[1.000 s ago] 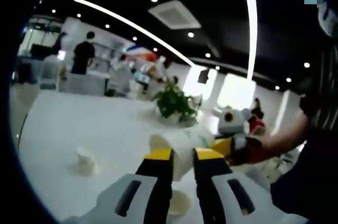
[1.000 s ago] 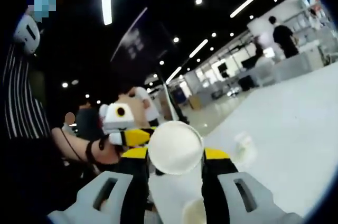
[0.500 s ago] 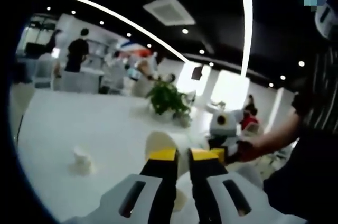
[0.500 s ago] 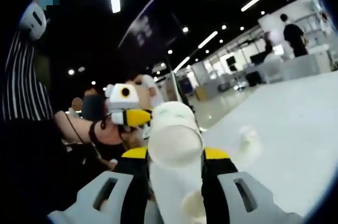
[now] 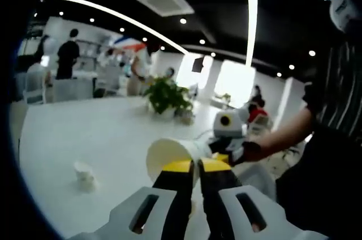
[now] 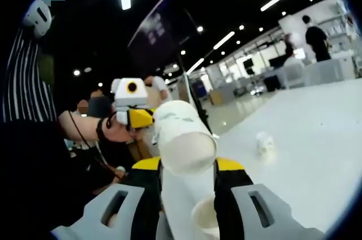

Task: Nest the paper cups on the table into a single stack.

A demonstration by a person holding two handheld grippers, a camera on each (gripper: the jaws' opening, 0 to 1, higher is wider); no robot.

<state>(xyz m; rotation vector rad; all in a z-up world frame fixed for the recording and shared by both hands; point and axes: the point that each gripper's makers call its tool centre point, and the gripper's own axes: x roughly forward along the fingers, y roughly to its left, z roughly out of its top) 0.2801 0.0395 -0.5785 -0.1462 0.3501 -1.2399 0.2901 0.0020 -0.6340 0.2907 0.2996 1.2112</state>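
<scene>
White table; each gripper clamps paper cup; distant cup blurred.

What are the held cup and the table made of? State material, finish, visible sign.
Cup in the right gripper: seemingly paper, matte off-white; thin wall, faint print.
Table: smooth white top, probably laminate, though it can't be confirmed; soft sheen, no grain.

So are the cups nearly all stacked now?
Not quite. The left gripper and the right gripper each hold a cup, and the two look partly pushed together. One small cup stands alone on the table, not yet added.
</scene>
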